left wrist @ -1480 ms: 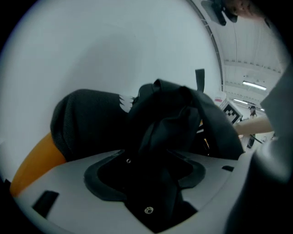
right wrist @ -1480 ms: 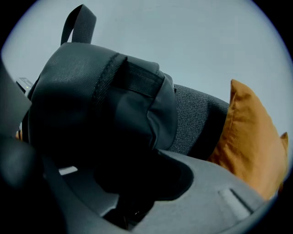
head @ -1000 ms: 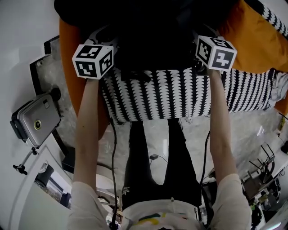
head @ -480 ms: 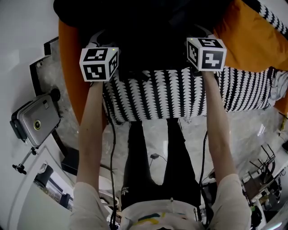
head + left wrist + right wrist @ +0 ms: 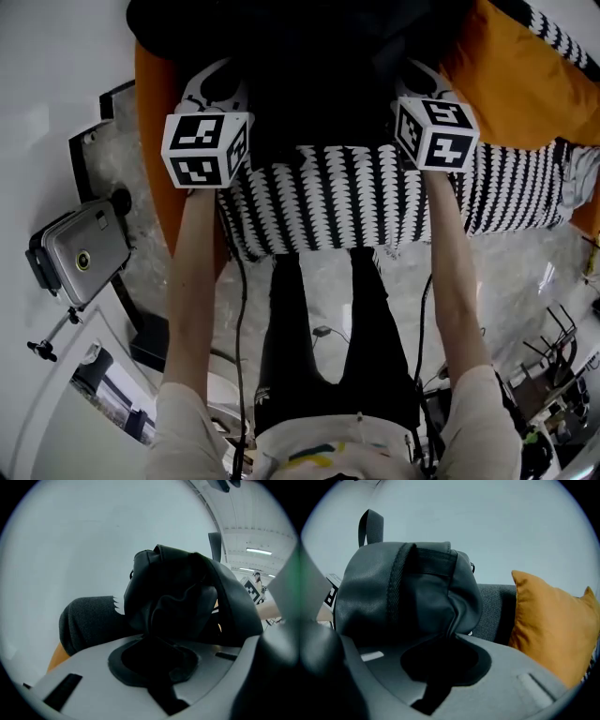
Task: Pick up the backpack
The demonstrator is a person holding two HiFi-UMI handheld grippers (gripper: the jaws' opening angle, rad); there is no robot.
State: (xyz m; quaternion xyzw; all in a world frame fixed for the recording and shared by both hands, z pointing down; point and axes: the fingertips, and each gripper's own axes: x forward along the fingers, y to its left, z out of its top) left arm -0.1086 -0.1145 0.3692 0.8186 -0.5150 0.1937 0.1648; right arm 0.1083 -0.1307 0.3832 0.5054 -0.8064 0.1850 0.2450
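Note:
A black backpack (image 5: 309, 56) lies on the sofa at the top of the head view. My left gripper (image 5: 214, 86) grips its left side and my right gripper (image 5: 419, 80) its right side. In the left gripper view a bunched fold of the backpack (image 5: 178, 597) runs down into the left gripper (image 5: 157, 644), whose jaws are closing on it. The right gripper view shows the backpack (image 5: 403, 588) with a fold pinched in the right gripper (image 5: 440, 648), whose jaws are also closing on it. The fingertips are hidden under the fabric.
An orange cushion (image 5: 525, 84) lies right of the backpack, close to the right gripper (image 5: 553, 625). A black-and-white patterned throw (image 5: 337, 202) covers the sofa's front edge. A silver case (image 5: 80, 258) stands on the floor at left. The grey sofa back (image 5: 89, 620) is behind the backpack.
Both marker cubes have shifted a little toward each other and lower in the head view. The backpack's top edge sits slightly differently between them.

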